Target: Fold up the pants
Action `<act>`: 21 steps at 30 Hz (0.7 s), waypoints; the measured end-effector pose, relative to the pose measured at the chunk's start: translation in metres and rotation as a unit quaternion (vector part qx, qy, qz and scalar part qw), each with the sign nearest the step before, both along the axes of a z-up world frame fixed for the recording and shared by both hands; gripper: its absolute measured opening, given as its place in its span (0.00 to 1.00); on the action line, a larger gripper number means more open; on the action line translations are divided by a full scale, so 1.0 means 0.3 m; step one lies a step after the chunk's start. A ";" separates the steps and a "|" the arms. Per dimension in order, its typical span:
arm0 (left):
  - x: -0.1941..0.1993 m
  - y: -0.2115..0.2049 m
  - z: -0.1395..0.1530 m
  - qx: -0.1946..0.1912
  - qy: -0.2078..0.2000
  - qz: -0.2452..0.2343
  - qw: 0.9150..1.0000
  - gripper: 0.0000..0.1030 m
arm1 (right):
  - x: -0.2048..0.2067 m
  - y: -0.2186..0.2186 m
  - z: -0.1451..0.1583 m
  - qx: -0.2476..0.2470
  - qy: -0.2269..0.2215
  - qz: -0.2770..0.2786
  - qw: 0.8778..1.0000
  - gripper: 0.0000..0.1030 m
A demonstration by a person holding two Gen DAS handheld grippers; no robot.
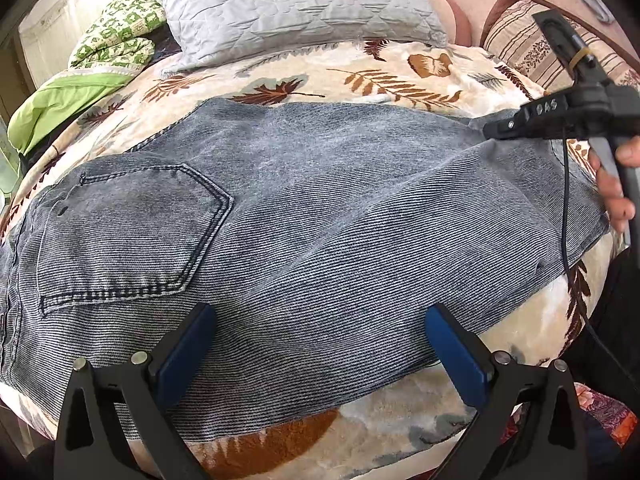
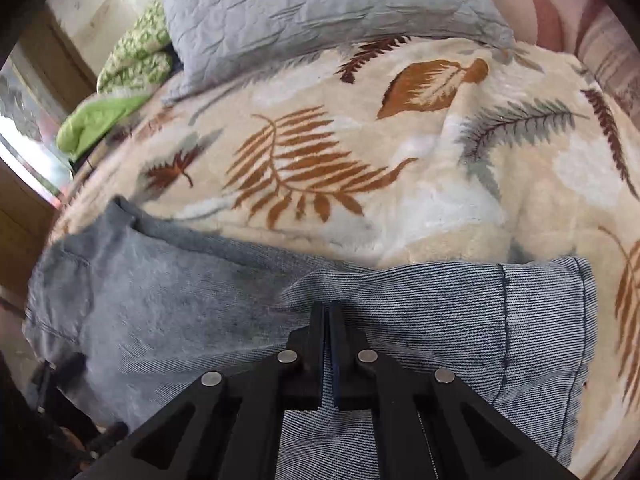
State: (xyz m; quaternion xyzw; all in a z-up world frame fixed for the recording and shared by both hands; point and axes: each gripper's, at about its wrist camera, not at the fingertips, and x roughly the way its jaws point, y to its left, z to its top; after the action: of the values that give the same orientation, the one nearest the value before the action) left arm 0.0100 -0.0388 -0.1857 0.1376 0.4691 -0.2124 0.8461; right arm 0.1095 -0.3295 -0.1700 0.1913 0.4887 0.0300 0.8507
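Note:
Grey-blue denim pants [image 1: 304, 216] lie across the bed, waist and back pocket [image 1: 132, 232] at the left, the legs folded back toward the right. My left gripper [image 1: 320, 320] is open and empty, its blue pads just above the pants' near edge. My right gripper [image 2: 329, 310] is shut on a fold of the pants [image 2: 440, 320] near the hem. It also shows in the left wrist view [image 1: 496, 130] at the right, pinching the cloth's far edge.
The bed wears a cream blanket with leaf prints [image 2: 360, 152]. A grey quilted pillow [image 1: 296, 4] and green bedding [image 1: 116, 36] lie at the back. A striped cushion [image 1: 532, 44] sits at the back right. A black cable [image 1: 566, 216] hangs by my right hand.

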 end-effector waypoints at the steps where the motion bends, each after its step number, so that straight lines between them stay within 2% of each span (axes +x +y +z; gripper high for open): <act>1: 0.000 -0.001 0.001 0.002 0.000 0.000 1.000 1.00 | -0.008 -0.012 0.010 0.003 -0.005 -0.009 1.000 0.04; 4: -0.004 -0.008 0.009 0.012 -0.008 0.006 1.000 1.00 | -0.030 -0.021 0.031 0.007 -0.023 -0.019 1.000 0.06; 8: -0.038 -0.013 0.043 0.046 -0.089 0.028 0.995 1.00 | -0.042 0.042 0.088 0.030 -0.075 0.020 0.997 0.06; 10: -0.053 -0.021 0.046 0.053 -0.105 0.021 0.993 1.00 | -0.028 0.084 0.092 0.041 -0.079 0.038 0.995 0.06; 12: -0.052 -0.036 0.017 0.071 -0.091 0.013 0.993 1.00 | 0.006 0.120 0.057 0.058 -0.054 0.053 0.995 0.06; 13: -0.054 -0.035 0.013 0.068 -0.094 0.016 0.993 1.00 | 0.020 0.134 0.031 0.057 -0.035 0.056 0.996 0.06; 15: -0.040 -0.026 0.009 0.056 -0.080 0.022 0.995 1.00 | 0.033 0.141 -0.008 0.047 -0.011 0.050 0.998 0.04; 17: -0.010 0.011 0.001 0.019 -0.042 0.038 0.998 1.00 | 0.028 0.122 0.003 0.048 -0.012 0.045 0.998 0.04; 18: 0.003 0.030 -0.004 -0.001 -0.026 0.046 0.999 1.00 | 0.019 0.101 0.009 0.040 -0.012 0.031 0.999 0.04; 20: -0.005 0.020 -0.005 0.008 -0.032 0.038 0.999 1.00 | -0.007 0.031 0.004 0.045 -0.001 -0.005 0.999 0.04; 21: -0.012 0.017 -0.003 0.012 -0.035 0.037 0.999 1.00 | -0.025 -0.016 0.000 0.069 0.004 -0.024 0.997 0.04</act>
State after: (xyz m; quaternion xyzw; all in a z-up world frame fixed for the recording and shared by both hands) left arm 0.0064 -0.0338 -0.1865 0.1382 0.4463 -0.1702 0.8676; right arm 0.1020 -0.3345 -0.1701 0.2612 0.4841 0.0423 0.8341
